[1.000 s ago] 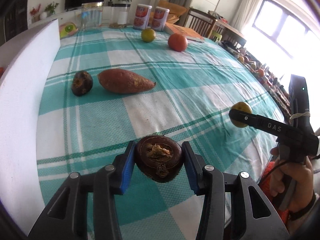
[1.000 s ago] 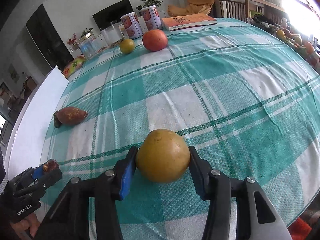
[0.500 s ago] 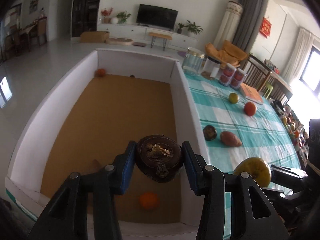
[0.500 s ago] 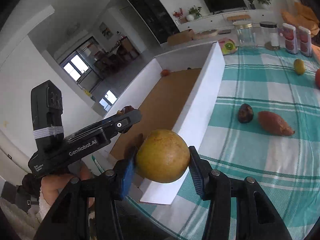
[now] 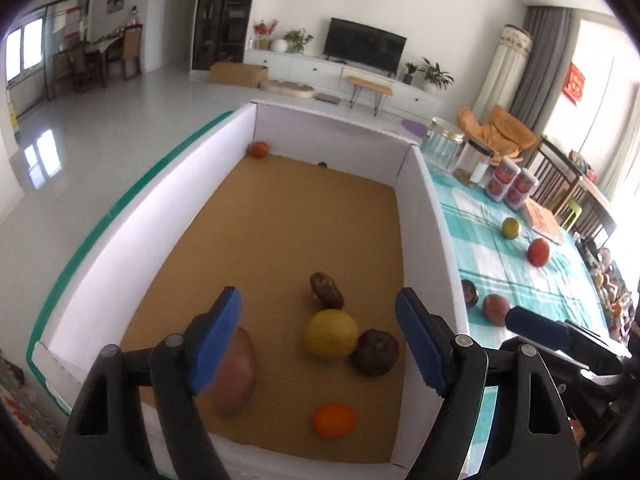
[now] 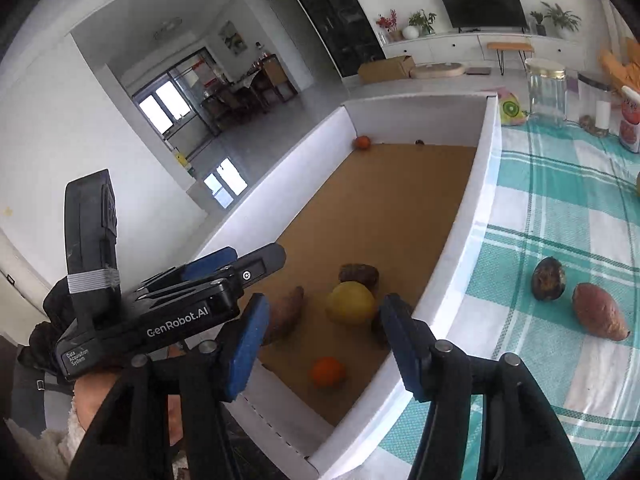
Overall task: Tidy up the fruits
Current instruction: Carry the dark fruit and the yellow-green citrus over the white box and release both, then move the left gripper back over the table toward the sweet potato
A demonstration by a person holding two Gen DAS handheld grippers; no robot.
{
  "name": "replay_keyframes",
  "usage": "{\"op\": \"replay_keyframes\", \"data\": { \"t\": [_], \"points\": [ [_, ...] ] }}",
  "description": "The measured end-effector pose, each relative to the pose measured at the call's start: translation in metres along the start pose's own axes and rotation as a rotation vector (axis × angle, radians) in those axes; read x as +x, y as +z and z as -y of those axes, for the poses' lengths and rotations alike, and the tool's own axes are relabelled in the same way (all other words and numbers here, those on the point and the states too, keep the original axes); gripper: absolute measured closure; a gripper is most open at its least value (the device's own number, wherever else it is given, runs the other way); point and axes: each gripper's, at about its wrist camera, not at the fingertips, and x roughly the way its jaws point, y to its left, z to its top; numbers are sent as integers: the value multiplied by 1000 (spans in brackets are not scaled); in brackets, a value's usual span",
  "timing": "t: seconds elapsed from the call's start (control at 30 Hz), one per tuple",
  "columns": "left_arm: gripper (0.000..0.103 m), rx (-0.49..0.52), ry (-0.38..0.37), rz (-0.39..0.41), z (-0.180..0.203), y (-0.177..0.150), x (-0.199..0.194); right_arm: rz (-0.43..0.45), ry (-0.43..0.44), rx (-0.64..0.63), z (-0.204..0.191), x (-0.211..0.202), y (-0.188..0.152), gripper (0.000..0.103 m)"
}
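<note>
1. Left wrist view: left gripper [image 5: 318, 340] hangs over the near end of the box [image 5: 424, 216], jaws spread wide, nothing between them.
2. Below and just ahead of it, on the cardboard floor: yellow fruit [image 5: 331, 333] touching a dark round fruit [image 5: 375, 352] on its right; second dark fruit [image 5: 326, 289] just beyond; sweet potato [image 5: 235, 372] under the left finger; orange [image 5: 334, 420] nearest the front wall.
3. Right wrist view: right gripper [image 6: 320, 334] also released and empty, held above the box's near corner, beside the left gripper.
4. Still out on the desk [image 6: 560, 208], to the right of the right gripper: a dark fruit [image 6: 548, 279] and a sweet potato [image 6: 599, 317] close together; from the left wrist, a green-yellow fruit [image 5: 511, 227] and a red fruit [image 5: 538, 252] further off.
5. Risk: the round fruits in the box lie loose on a flat floor; another dropped from this height could strike the cluster and scatter or bruise it.
6. Risk: the two grippers sit close; swinging either back toward the desk could knock them together or clip the thin box wall and shift the box.
7. Risk: round fruits on the desk may roll toward the edge if nudged off-centre during a grasp.
</note>
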Motion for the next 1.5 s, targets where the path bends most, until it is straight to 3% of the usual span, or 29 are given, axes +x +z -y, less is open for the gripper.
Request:
{"op": "replay_keyframes", "data": {
  "t": [0.07, 0.1, 0.13, 0.17, 0.3, 0.4, 0.47, 0.6, 0.77, 1.03, 1.5],
  "points": [
    [20, 42, -72, 5, 22, -4, -6, 79, -73, 8, 20, -28, -7, 28],
    [19, 69, -118, 2, 36, -7, -9, 119, -125, 23, 34, -42, -15, 17],
    [19, 97, -161, -7, 50, -11, -10, 154, -190, 45, 51, -53, -26, 6],
    [19, 131, -206, -21, 65, -17, -10, 183, -273, 66, 70, -65, -40, 4],
    [18, 253, -336, -123, 127, -49, 5, 143, -591, 193, 159, -85, -91, 3],
    [18, 319, -384, -214, 169, -80, 30, 138, -709, 291, 207, -111, -120, 4],
    [18, 360, -364, -263, 189, -99, 53, 167, -757, 333, 220, -129, -138, 4],
    [18, 427, -271, -267, 212, -119, 90, 188, -778, 430, 235, -146, -148, 4],
    [18, 480, -144, -213, 214, -124, 114, 126, -791, 468, 245, -136, -159, 4],
    [9, 456, -141, -188, 208, -124, 120, 104, -781, 481, 250, -132, -159, 0],
    [8, 457, -138, -188, 209, -123, 120, 69, -809, 461, 248, -126, -157, 0]
  ]
}}
